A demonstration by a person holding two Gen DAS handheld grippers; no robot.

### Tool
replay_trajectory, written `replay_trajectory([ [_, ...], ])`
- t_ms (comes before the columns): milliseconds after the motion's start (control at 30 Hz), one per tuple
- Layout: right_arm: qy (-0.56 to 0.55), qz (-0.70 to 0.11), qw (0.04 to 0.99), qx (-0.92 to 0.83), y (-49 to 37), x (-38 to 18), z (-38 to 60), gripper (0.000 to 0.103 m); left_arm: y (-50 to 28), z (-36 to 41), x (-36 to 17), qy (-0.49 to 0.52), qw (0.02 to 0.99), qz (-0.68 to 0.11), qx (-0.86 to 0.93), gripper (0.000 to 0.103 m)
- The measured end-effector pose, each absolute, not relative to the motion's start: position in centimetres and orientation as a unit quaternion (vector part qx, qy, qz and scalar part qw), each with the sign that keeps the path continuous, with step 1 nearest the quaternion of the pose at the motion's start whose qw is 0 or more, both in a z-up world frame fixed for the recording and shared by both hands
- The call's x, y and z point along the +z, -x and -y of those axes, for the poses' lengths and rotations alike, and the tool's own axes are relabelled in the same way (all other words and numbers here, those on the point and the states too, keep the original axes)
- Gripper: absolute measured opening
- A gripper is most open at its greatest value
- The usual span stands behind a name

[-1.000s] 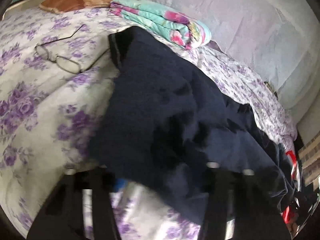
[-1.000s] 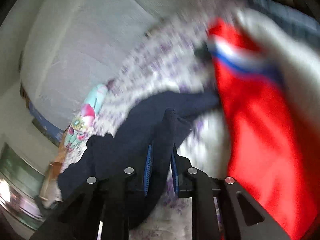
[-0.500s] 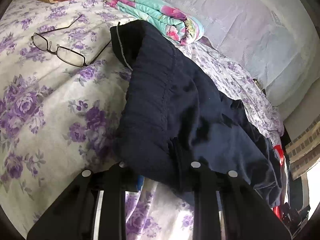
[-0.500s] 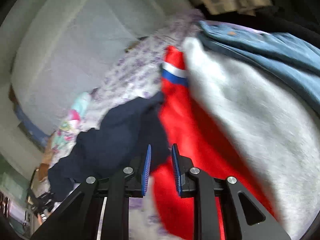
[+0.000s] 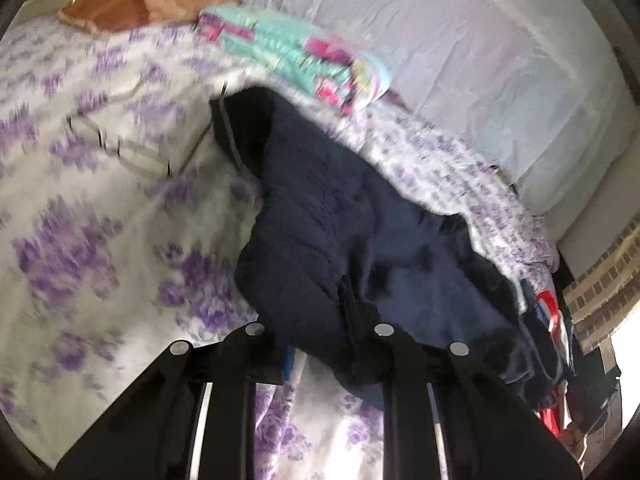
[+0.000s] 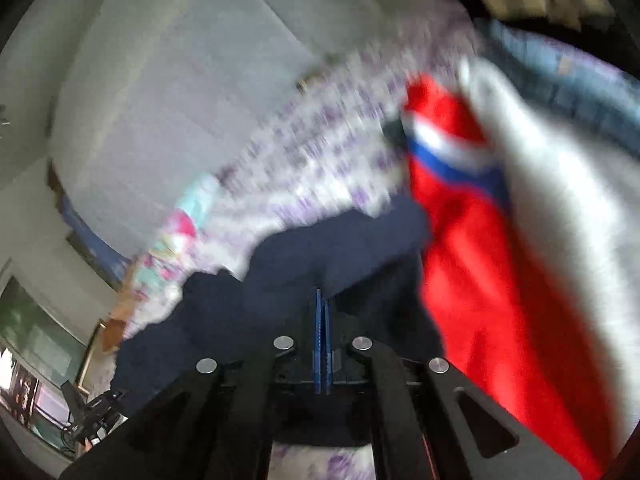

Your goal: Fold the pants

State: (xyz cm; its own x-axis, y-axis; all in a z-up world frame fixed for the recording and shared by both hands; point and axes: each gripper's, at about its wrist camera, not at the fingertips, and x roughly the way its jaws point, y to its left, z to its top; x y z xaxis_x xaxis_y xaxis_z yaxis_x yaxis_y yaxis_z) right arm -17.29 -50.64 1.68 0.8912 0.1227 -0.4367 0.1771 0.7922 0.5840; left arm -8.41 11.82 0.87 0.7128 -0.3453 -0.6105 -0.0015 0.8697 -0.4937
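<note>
Both jaws were clamped on the navy pants [image 5: 344, 248]; the red garment [image 6: 480, 280] alongside risked snagging in the lift.

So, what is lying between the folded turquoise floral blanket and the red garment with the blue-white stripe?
In the right wrist view, purple-flowered bedsheet spans from blanket to red garment, with dark navy pants below.

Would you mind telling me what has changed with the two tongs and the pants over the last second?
The right tongs, open with blue pads apart half a second ago, now have the pads pressed together against the navy pants; whether cloth is pinched is unclear. The left tongs stay covered by the pants, which remain bunched on the floral bedsheet. The glasses and folded blanket have not moved.
</note>
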Motion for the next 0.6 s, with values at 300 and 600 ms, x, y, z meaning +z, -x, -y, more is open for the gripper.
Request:
replay_trajectory([
  [300,-0.287,-0.131,0.949,-0.001,23.8,9.6,50.6,0.002,9.4,-14.2,7.9,0.266,0.907,-0.301,-0.125,0.015],
  [600,-0.261,-0.174,0.949,-0.021,8.7,11.6,53.4,0.002,-5.3,-12.2,12.4,0.271,0.913,-0.292,-0.090,0.015],
])
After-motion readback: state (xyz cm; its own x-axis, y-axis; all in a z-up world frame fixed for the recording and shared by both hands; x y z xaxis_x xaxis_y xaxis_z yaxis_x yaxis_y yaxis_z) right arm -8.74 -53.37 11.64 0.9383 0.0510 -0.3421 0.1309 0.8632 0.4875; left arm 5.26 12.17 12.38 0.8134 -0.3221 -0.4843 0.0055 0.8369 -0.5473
